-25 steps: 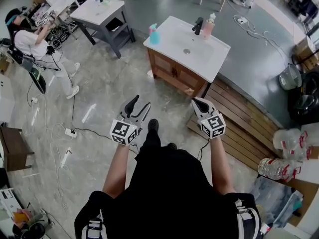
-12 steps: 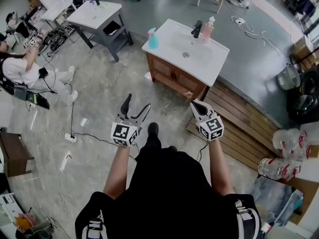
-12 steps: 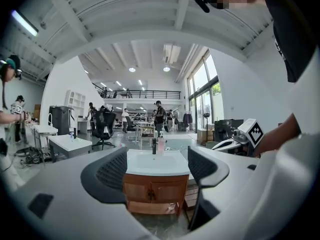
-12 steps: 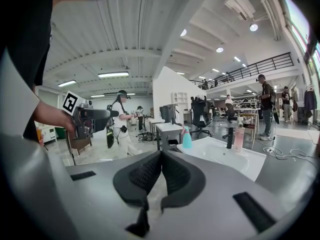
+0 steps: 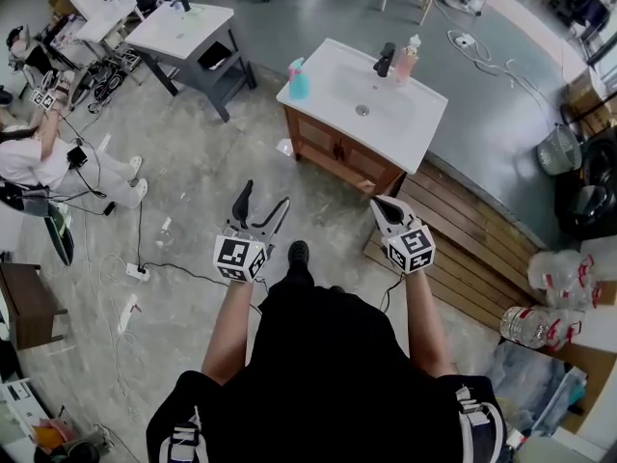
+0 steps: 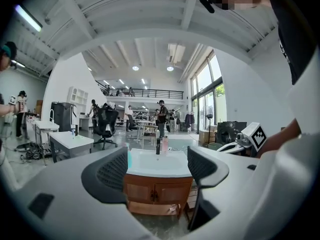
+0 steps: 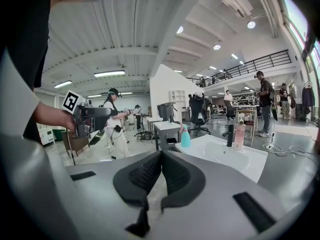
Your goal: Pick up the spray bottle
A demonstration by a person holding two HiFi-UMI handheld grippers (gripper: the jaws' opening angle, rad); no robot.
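The teal spray bottle (image 5: 299,78) stands upright on the left corner of the white sink vanity (image 5: 415,123), far ahead of both grippers. It also shows in the right gripper view (image 7: 185,136), and as a sliver behind the left jaw in the left gripper view (image 6: 129,159). A black faucet (image 5: 385,59) and a pink bottle (image 5: 405,56) stand at the sink's back. My left gripper (image 5: 263,199) is open; its jaws have just been opening, with nothing between them. My right gripper (image 5: 379,204) is shut and empty.
A wooden slatted platform (image 5: 463,230) lies right of the vanity. A grey table (image 5: 188,27) stands at the back left, and a person (image 5: 29,157) sits at the far left. Cables and a power strip (image 5: 135,270) trail over the floor. Large water bottles (image 5: 549,297) are stacked at right.
The left gripper's jaws stand wider apart than a second ago. Both grippers have edged forward toward the vanity. The right gripper stays shut. The seated person at left has shifted.
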